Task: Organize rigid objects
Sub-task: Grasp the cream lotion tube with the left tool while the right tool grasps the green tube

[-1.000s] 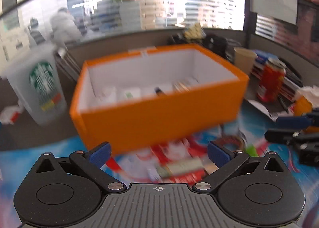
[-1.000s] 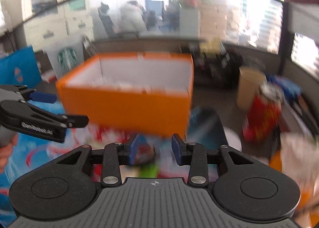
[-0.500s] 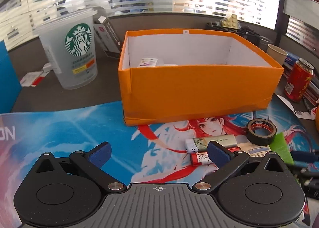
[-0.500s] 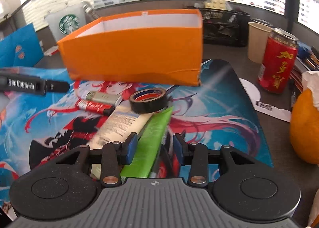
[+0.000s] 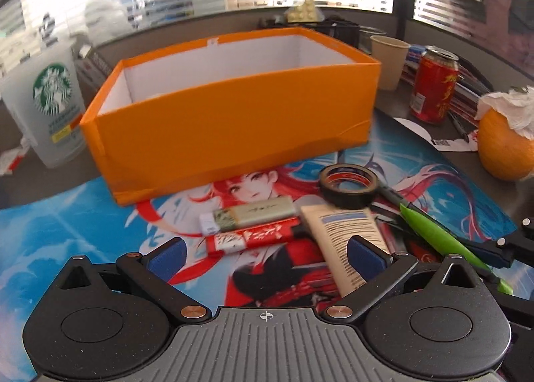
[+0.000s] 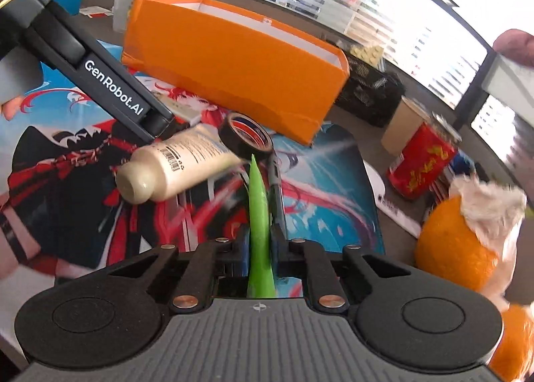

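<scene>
Right gripper is clamped on the green piece; left gripper is spread wide (empty). Tape roll and cream tube remain outside the orange box.

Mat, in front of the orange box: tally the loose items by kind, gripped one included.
Tubes: 2, cream tube and green tube
Tape roll: 1
Flat sticks: 2, olive stick and red stick
Pen: 1
Total: 6
</scene>
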`<state>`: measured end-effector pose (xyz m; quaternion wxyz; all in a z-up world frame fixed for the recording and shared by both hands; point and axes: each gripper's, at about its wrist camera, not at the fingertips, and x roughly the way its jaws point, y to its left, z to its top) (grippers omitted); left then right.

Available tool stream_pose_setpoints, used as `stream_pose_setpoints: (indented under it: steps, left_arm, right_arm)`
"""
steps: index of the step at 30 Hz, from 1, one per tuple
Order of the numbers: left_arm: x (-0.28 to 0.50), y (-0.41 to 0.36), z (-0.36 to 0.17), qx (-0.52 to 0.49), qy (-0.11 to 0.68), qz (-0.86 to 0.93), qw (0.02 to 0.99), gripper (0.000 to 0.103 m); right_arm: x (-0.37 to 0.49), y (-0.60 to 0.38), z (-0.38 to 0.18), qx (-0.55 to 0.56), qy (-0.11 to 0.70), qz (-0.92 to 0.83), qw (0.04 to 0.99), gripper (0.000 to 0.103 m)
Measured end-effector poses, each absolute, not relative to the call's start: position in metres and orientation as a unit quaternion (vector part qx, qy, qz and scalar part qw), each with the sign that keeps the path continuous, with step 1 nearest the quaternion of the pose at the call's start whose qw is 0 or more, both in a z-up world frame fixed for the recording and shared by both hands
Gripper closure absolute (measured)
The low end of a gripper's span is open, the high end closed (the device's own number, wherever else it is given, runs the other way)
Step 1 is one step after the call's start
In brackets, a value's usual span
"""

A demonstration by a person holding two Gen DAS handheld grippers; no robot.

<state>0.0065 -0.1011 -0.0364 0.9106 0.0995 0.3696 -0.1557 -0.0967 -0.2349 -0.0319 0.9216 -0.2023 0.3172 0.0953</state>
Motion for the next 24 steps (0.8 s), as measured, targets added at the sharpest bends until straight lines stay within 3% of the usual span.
stream_pose_setpoints:
  steps: [7, 20, 22, 24]
  left_arm:
    - [0.0, -0.11, -0.037, 0.126, 0.351, -0.141, 0.917, 0.0]
    - [-0.014, -0.132, -0.043, 0.115, 0.389, -0.186, 0.895, 0.0]
    - [-0.011, -0.134, -0.053, 0.099, 0.401, -0.204, 0.888, 0.0]
    - [-0.007, -0.134, -0.065, 0.097, 0.402, -0.205, 0.887, 0.0]
  right_arm:
    - [-0.104, -0.249, -0.035, -0.183, 0.313, 0.111, 0.925, 0.091]
    - [-0.104, -0.258, -0.034, -0.134, 0.313, 0.117, 0.933, 0.09]
    - [-0.105, -0.258, -0.035, -0.135, 0.31, 0.113, 0.934, 0.084]
    - [-0.105, -0.26, -0.035, -0.136, 0.305, 0.106, 0.937, 0.069]
